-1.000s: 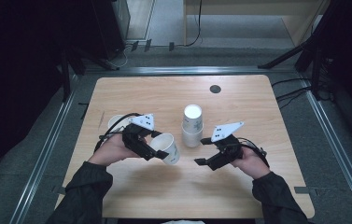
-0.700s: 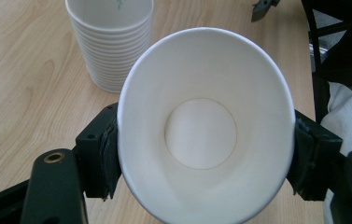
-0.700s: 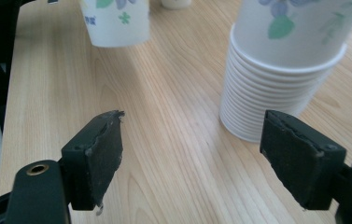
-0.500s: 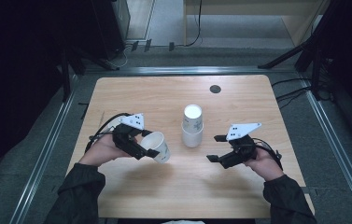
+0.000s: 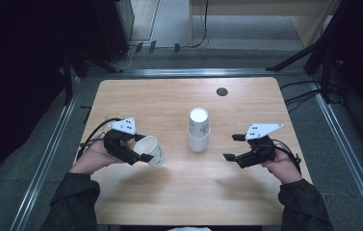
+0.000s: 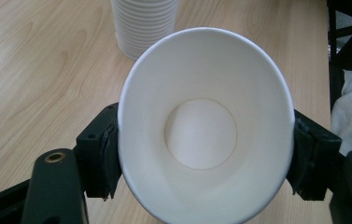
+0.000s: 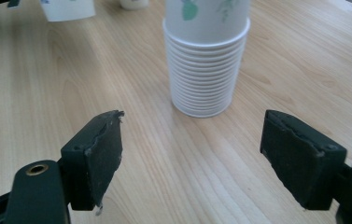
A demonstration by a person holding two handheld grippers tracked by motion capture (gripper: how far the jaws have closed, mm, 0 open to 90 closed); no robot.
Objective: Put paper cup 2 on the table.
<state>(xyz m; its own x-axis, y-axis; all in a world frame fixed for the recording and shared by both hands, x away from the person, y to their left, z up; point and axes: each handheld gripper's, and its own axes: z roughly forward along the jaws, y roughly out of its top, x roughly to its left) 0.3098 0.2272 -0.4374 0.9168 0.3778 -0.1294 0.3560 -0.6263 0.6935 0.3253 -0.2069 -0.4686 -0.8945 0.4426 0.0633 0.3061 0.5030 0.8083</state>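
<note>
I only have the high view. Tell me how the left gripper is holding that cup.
Observer: The left gripper clamps the single paper cup from both sides, one pad on each wall, and the rim is squeezed into an oval.
Operator: Report what is inside it.
Observer: Nothing; the left gripper view looks straight into its mouth and the white bottom is bare.
Operator: Now the stack. Describe it from the side.
Observer: The right gripper view shows the stack of cups upside down, many rims layered at the table, with a green leaf print on the outermost cup.
Operator: Give me the right gripper.
Observer: The right gripper is wide open, its jaws apart and short of the stack.
</note>
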